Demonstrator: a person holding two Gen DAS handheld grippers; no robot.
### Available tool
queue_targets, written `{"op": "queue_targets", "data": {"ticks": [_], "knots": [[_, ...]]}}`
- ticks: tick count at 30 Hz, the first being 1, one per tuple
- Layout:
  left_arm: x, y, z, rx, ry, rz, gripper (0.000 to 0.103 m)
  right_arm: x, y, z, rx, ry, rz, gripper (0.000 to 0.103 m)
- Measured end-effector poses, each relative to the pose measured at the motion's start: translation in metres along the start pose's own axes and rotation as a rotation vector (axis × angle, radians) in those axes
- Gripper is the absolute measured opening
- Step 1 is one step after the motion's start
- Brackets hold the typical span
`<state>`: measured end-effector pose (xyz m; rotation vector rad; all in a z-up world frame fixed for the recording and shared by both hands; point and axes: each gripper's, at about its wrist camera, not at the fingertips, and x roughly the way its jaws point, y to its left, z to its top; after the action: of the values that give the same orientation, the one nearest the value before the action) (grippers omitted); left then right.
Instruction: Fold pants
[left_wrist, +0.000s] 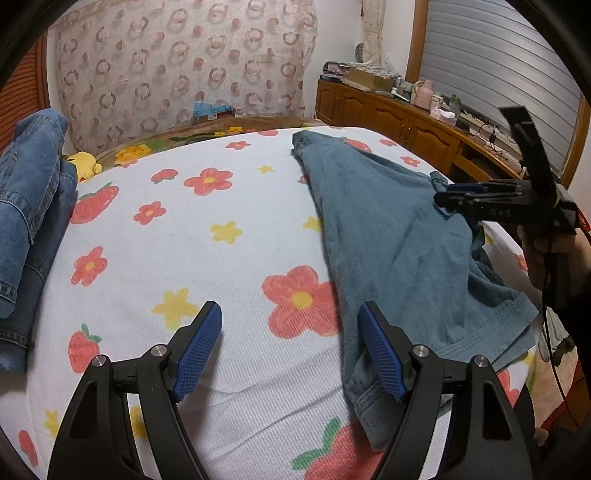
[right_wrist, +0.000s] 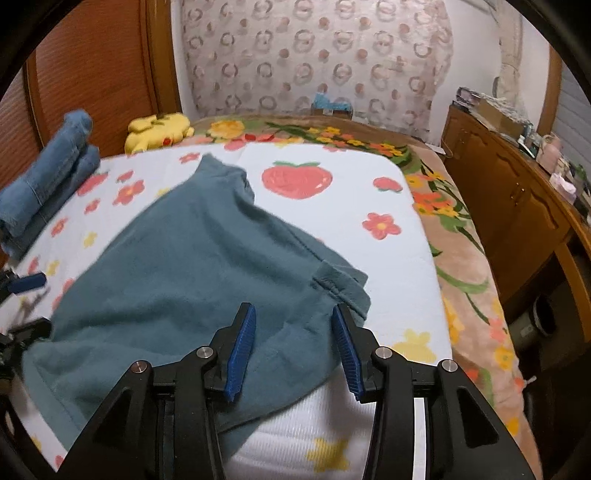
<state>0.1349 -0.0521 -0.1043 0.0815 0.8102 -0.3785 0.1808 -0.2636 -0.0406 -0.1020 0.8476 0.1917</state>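
The right gripper (right_wrist: 293, 347) is hanging just over the teal pants (right_wrist: 184, 266), its blue pads parted with nothing pinched between them, above the cloth's near edge. The left gripper (left_wrist: 291, 347) is gaping wide over the flowered sheet (left_wrist: 184, 229), one finger (left_wrist: 380, 354) above the pants' hem, gripping nothing. The pants are lying spread and rumpled across the sheet on the bed. Folded jeans (right_wrist: 44, 181) are sitting at the far left edge, a yellow plush toy (right_wrist: 159, 129) beside them near the headboard.
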Motion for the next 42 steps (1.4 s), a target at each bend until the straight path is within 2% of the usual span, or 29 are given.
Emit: {"op": "queue_targets", "data": {"ticks": [1, 3, 4, 8, 12, 16, 17, 19, 22, 28, 39, 40, 42], "knots": [[0.0, 0.0, 0.0, -0.002, 0.0, -0.002, 0.077, 0.0, -0.001, 0.002, -0.002, 0.005, -0.001, 0.022], [0.001, 0.001, 0.0, -0.005, -0.001, -0.003, 0.077, -0.006, -0.013, -0.001, 0.011, 0.001, -0.039, 0.012], [0.001, 0.001, 0.0, -0.006, -0.001, -0.005, 0.077, -0.01, -0.019, -0.001, 0.028, -0.009, -0.057, 0.011], [0.001, 0.002, 0.0, -0.006, -0.002, -0.005, 0.077, -0.029, -0.048, -0.012, 0.104, -0.033, -0.088, 0.011], [0.0, 0.001, 0.0, 0.003, -0.009, 0.0, 0.077, -0.043, -0.058, -0.029, 0.137, -0.052, -0.071, 0.011], [-0.01, -0.002, 0.0, 0.011, -0.03, -0.01, 0.077, -0.058, -0.046, -0.045, 0.15, -0.078, -0.011, 0.013], [-0.014, -0.002, 0.0, 0.011, -0.035, -0.02, 0.077, -0.061, -0.042, -0.048, 0.149, -0.081, 0.006, 0.015], [-0.023, -0.005, -0.002, 0.015, -0.045, -0.038, 0.077, -0.07, -0.03, -0.056, 0.136, -0.088, 0.033, 0.027], [-0.035, -0.012, -0.007, 0.038, -0.052, -0.049, 0.077, -0.082, -0.014, -0.067, 0.114, -0.102, 0.084, 0.029], [-0.048, -0.016, -0.022, 0.052, -0.051, -0.06, 0.077, -0.093, 0.007, -0.087, 0.095, -0.087, 0.175, 0.029], [-0.047, -0.01, -0.034, 0.041, -0.039, -0.067, 0.077, -0.089, 0.015, -0.096, 0.062, -0.02, 0.194, 0.029], [-0.048, -0.011, -0.035, 0.044, -0.038, -0.072, 0.077, -0.089, 0.017, -0.096, 0.049, -0.015, 0.191, 0.027], [-0.048, -0.013, -0.038, 0.052, -0.033, -0.075, 0.077, -0.093, 0.024, -0.09, 0.034, -0.022, 0.193, 0.014]]}}
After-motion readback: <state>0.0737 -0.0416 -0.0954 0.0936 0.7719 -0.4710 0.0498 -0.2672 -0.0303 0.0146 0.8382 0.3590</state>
